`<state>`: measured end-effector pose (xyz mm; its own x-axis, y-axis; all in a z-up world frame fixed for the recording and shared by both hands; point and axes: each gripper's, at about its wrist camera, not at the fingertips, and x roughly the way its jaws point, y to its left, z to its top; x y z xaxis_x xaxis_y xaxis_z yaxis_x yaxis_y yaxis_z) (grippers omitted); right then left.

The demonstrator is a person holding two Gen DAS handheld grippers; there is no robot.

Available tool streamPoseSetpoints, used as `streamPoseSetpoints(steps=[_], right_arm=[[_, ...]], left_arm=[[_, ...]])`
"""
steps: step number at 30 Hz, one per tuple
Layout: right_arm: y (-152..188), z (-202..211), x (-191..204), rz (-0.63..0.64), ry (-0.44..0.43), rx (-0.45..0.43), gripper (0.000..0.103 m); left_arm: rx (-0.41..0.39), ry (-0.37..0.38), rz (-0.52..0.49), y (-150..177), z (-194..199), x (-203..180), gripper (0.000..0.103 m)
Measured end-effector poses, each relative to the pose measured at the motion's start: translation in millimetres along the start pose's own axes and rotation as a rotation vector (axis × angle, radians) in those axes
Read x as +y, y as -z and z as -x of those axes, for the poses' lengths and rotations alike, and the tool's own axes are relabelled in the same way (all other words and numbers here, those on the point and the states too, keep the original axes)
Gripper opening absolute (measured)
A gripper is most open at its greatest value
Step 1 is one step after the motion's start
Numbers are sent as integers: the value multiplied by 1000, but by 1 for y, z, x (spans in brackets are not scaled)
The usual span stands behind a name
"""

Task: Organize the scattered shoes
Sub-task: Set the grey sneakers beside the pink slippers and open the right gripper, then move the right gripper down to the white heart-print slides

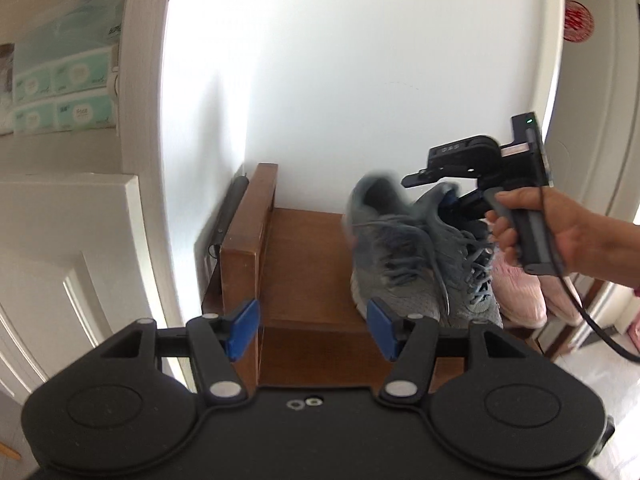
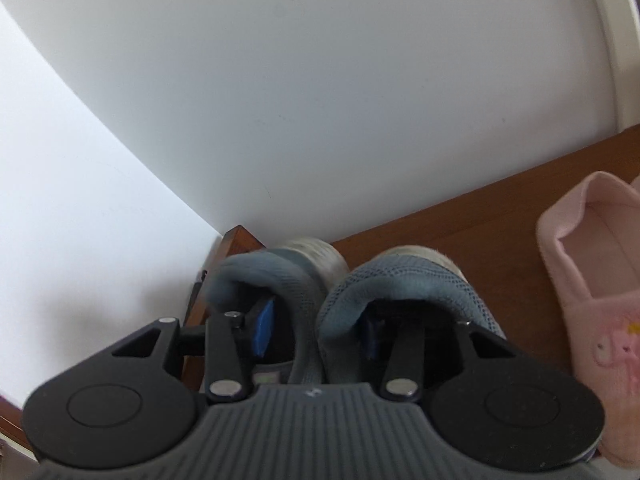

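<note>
On shelf (image 1: 304,240) by wall (image 1: 360,80), left tongs (image 1: 312,330) released, right tongs (image 2: 316,330) slack astride grey sneakers (image 1: 400,264)

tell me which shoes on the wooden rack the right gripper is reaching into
The grey lace-up sneakers, at the left of the wooden rack. The right gripper has one finger inside each. The pink slippers beside them are untouched.

Bright daylight, perhaps motion-blurred, fisheye-warped edges.

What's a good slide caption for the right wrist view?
Right gripper, one finger in each grey sneaker, on the wooden shelf beside a pink slipper.
</note>
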<state>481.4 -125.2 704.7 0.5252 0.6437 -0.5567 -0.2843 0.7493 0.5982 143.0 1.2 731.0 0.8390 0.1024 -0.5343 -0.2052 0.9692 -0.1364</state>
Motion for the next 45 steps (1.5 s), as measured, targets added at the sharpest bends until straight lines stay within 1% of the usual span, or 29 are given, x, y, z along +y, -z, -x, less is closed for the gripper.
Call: streamPoseSetpoints(steps=[2,3,5,6,8,10,11,13,16,18,20,22,23,25,26,28,29,30,31,32,34,35,39,41,43,44,45], right_arm=[[-19,-29,-7,-2,40,29,53],[-30,-45,-14,-31,40,60,53],[-35,-53,-18,-39,60,71,53],[-36,-54,-20,-23,75,87,53],[-32,-45,-21,0,80,79,54],[-20,-17,-21,34,82,39,59],[-17,-8,-22,41,77,30,64],[-1,24,-24,75,49,13,65],[26,56,-24,146,18,26,66],[46,75,-22,194,0,37,69],[63,86,-22,225,12,43,70],[88,98,-19,284,22,48,72],[90,99,-16,303,29,52,75],[118,105,-6,368,45,73,76],[112,104,3,377,48,77,76],[137,111,9,391,36,97,79],[144,110,12,397,39,107,82],[151,110,16,402,43,118,83],[161,113,19,404,56,130,83],[164,116,20,402,65,136,83],[183,120,21,389,115,149,83],[187,122,21,388,128,149,83],[219,129,35,384,201,145,86],[235,131,43,390,238,148,87],[262,135,56,391,272,154,88],[271,133,60,390,282,154,90],[290,134,68,392,303,153,92]], left_arm=[[6,-15,11,-1,-4,-3,59],[8,-23,12,-1,-5,-4,59],[19,-41,10,0,-6,-5,59],[26,-49,10,1,-6,-5,59],[46,-55,21,0,-9,-5,59],[59,-59,29,-3,-17,-1,59],[60,-59,27,-2,-15,-4,59],[57,-62,8,-5,-19,-8,59],[72,-68,10,-9,-25,-12,59],[77,-66,15,-9,-22,-16,59],[78,-74,5,-8,-19,-20,59],[81,-82,-5,-5,-19,-24,59],[90,-83,-7,-2,-21,-24,59],[108,-86,-13,3,-23,-26,59],[112,-87,-19,7,-23,-26,59],[120,-88,-32,14,-24,-28,59],[121,-88,-34,16,-25,-28,59],[124,-89,-32,21,-24,-28,59],[130,-84,-31,24,-24,-27,59],[133,-79,-35,27,-25,-27,59],[137,-64,-46,32,-26,-26,59],[137,-54,-53,34,-27,-25,59],[107,-1,-90,42,-21,-12,59],[101,12,-102,45,-16,-3,59],[102,26,-136,53,-3,15,59],[102,25,-154,59,5,25,59],[103,23,-172,66,12,36,59]])
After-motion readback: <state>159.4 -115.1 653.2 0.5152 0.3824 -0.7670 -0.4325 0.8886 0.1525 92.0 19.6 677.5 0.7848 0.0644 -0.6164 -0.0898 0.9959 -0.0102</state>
